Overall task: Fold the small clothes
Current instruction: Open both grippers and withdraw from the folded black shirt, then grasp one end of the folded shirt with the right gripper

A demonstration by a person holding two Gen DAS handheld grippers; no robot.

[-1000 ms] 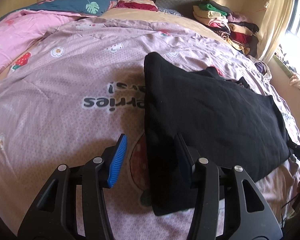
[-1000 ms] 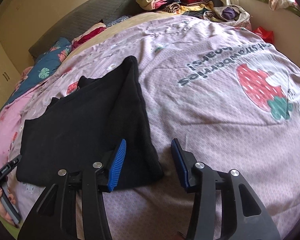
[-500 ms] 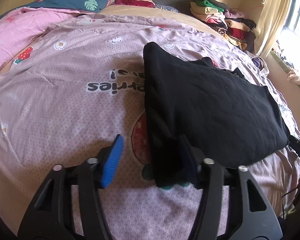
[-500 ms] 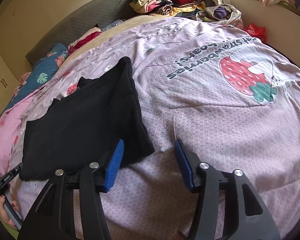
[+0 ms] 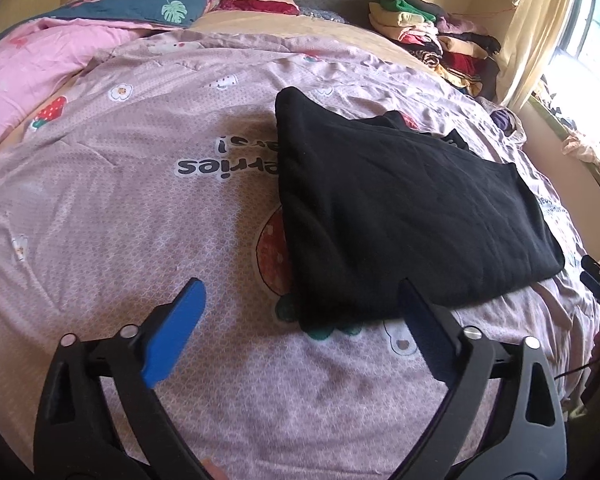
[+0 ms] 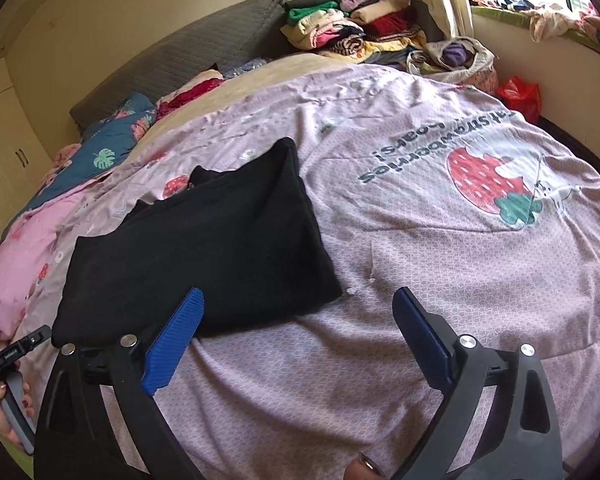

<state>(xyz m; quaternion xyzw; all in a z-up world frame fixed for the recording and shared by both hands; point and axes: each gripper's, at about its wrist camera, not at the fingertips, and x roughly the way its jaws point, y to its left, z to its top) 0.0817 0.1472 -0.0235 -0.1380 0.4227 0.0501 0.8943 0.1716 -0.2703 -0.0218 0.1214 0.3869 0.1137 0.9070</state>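
A black garment (image 5: pixel 400 212) lies folded flat on the pink strawberry-print bedspread (image 5: pixel 120 220). It also shows in the right wrist view (image 6: pixel 204 248). My left gripper (image 5: pixel 300 312) is open and empty, just short of the garment's near left corner. My right gripper (image 6: pixel 300 316) is open and empty, just short of the garment's near right edge. Both grippers are apart from the cloth.
A stack of folded clothes (image 5: pixel 432 40) sits at the far right of the bed, also in the right wrist view (image 6: pixel 340 28). A pink blanket (image 5: pixel 32 68) and a blue leaf-print quilt (image 5: pixel 148 4) lie at the far left. A window sill runs along the right.
Both grippers have pulled back from the black garment and their jaws have opened wider. The garment lies let go on the bedspread.
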